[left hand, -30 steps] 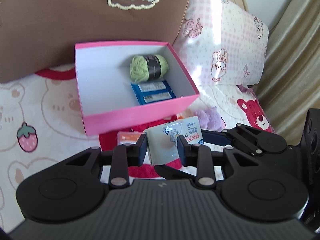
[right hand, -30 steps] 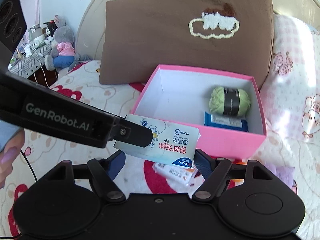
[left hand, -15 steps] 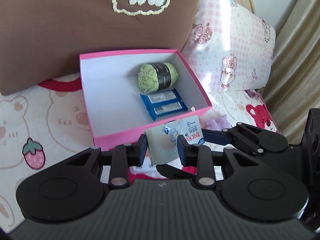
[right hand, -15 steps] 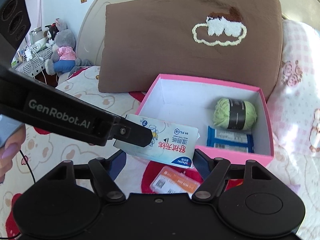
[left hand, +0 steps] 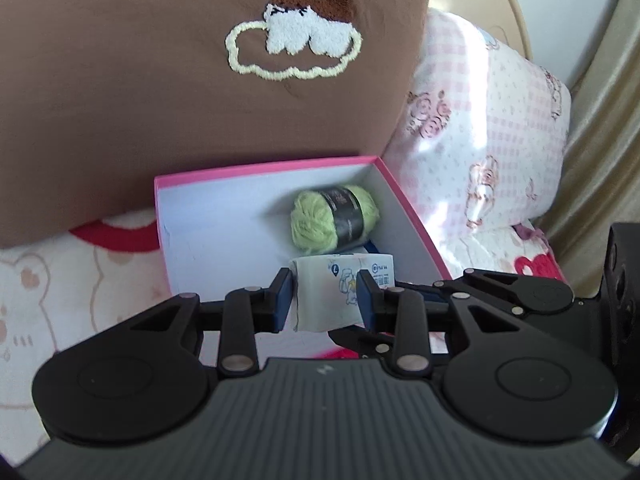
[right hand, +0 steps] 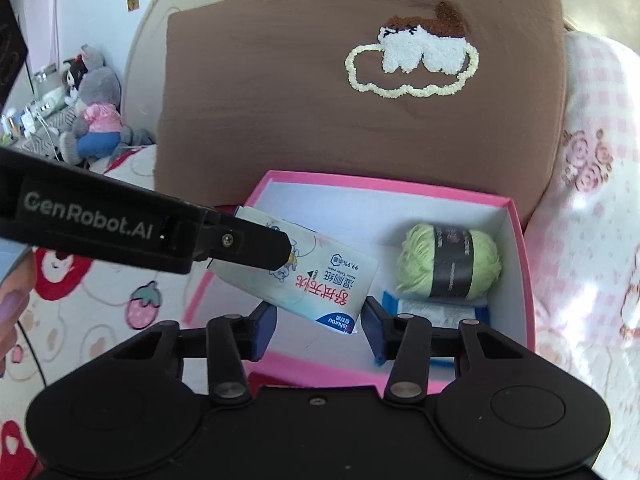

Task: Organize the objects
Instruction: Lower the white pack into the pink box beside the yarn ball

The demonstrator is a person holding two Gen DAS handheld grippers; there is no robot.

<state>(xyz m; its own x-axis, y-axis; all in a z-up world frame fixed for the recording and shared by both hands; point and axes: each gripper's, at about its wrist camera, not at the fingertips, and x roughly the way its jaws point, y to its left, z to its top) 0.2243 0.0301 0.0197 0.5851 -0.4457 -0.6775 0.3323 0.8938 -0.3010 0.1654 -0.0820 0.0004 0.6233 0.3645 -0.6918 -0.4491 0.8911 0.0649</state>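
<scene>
The left hand-held gripper (left hand: 325, 298) is clamped on a white wet-wipe pack (left hand: 343, 288), held just above the near part of the open pink box (left hand: 404, 204) on the bed. The right hand-held gripper (right hand: 320, 330) is seen with its jaws closing; the pack's lower corner (right hand: 340, 322) sits between them, but the pads do not look pressed on it yet, so it is taken as apart. Ahead of both grippers, inside the box, a green yarn ball (right hand: 450, 266) lies at the far right, with a blue packet (right hand: 436, 312) just in front of it. The box's left half is seen bare. The step is judged as placing the pack into the box. To do it well, the pack should be carried forward and left of the yarn, lowered flat onto the bare floor of the box, then released only once it rests there. The near box wall should be cleared first so the pack is not snagged. A brown cushion (left hand: 160, 80) is seen behind the box.
</scene>
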